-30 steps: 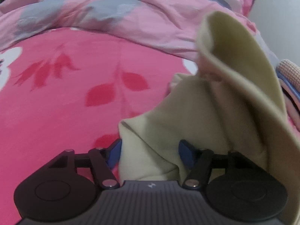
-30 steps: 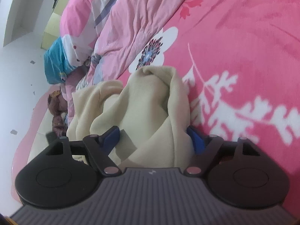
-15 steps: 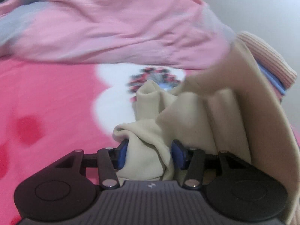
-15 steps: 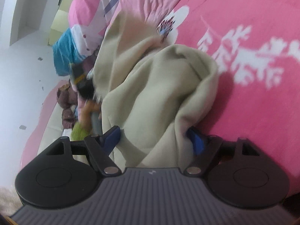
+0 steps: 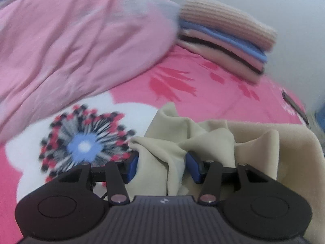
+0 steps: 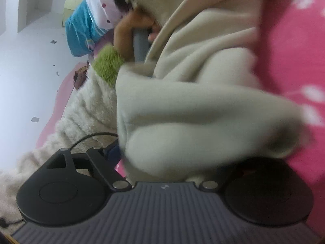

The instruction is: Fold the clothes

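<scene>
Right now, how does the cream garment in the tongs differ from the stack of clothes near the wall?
The cream garment is bunched and loose; the stack of clothes is folded flat in neat layers. The garment is one plain colour and sits between the left tongs; the stack has pink, blue and dark layers and is untouched. Both rest on the pink bedspread.

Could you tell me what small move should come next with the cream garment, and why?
Probably draw the two tools apart to spread it flat. The cream garment sits bunched between the left tool, folds heaped on the pink bedsheet; the right tool is buried under the same crumpled cloth. A folded stack waits beyond.
</scene>
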A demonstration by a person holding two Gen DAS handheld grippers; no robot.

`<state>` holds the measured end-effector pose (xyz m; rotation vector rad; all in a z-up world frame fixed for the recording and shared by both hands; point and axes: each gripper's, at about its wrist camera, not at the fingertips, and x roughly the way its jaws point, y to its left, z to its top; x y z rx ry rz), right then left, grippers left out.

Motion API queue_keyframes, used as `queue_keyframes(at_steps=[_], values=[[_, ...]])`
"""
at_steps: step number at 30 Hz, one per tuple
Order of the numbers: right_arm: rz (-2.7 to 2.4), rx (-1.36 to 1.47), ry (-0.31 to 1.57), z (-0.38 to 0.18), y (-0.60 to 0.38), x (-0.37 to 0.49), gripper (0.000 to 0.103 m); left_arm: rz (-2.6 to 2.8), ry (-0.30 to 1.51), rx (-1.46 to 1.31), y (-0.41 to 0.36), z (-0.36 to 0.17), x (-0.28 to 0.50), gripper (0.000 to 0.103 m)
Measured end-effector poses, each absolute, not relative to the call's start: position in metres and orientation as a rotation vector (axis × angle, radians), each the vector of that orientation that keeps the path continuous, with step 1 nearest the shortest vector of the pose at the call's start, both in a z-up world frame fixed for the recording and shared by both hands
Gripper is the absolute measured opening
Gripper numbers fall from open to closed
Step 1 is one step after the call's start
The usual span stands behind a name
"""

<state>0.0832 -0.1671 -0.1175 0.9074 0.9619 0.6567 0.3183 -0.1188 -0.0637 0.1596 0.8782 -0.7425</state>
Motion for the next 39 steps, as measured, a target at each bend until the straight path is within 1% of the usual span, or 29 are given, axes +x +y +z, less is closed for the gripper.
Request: queue_keyframes(at_steps=[1, 4, 6, 7, 10, 13, 16, 19, 21, 24, 29, 34, 37, 39], values=[[0.655, 0.905, 0.967, -0.118, -0.157, 0.09, 0.086, -0.733, 0.877, 0.158, -0.113, -0.06, 0.316, 0.051], [0.647, 0.832, 0.974, -0.111, -0.132, 0.099, 0.094, -0.697, 0.875, 0.141, -0.091, -0.047, 0.31, 0.054], [0.652, 0.81, 0.98, -0.106, -0.135, 0.093, 0.094, -0.672, 0.874, 0.129, -0.077, -0.038, 0.306, 0.058], [0.654, 0.798, 0.983, -0.104, -0.136, 0.089, 0.092, -0.66, 0.873, 0.123, -0.07, -0.033, 0.304, 0.063], [0.65, 0.837, 0.993, -0.099, -0.158, 0.073, 0.093, -0.624, 0.87, 0.106, -0.048, -0.02, 0.297, 0.07], [0.628, 0.849, 0.983, -0.09, -0.178, 0.055, 0.094, -0.587, 0.868, 0.089, -0.026, -0.007, 0.291, 0.071], [0.607, 0.864, 0.939, -0.078, -0.199, 0.034, 0.094, -0.546, 0.808, 0.03, 0.007, 0.025, 0.257, 0.072], [0.59, 0.896, 0.871, -0.066, -0.223, 0.013, 0.094, -0.52, 0.731, -0.012, 0.03, 0.062, 0.21, 0.079], [0.576, 0.916, 0.819, -0.056, -0.239, -0.002, 0.094, -0.515, 0.683, -0.026, 0.036, 0.086, 0.171, 0.082], [0.569, 0.956, 0.731, -0.045, -0.268, -0.025, 0.094, -0.492, 0.646, -0.071, 0.042, 0.107, 0.115, 0.089], [0.575, 0.967, 0.626, -0.035, -0.299, -0.042, 0.094, -0.403, 0.638, -0.13, 0.06, 0.121, 0.035, 0.089], [0.609, 0.927, 0.609, -0.032, -0.312, -0.04, 0.094, -0.255, 0.628, -0.129, 0.093, 0.133, -0.032, 0.09], [0.642, 0.872, 0.611, -0.024, -0.309, -0.037, 0.094, -0.198, 0.626, -0.117, 0.096, 0.118, -0.063, 0.094], [0.646, 0.817, 0.62, -0.019, -0.299, -0.024, 0.094, -0.194, 0.665, -0.131, 0.089, 0.092, -0.073, 0.094]])
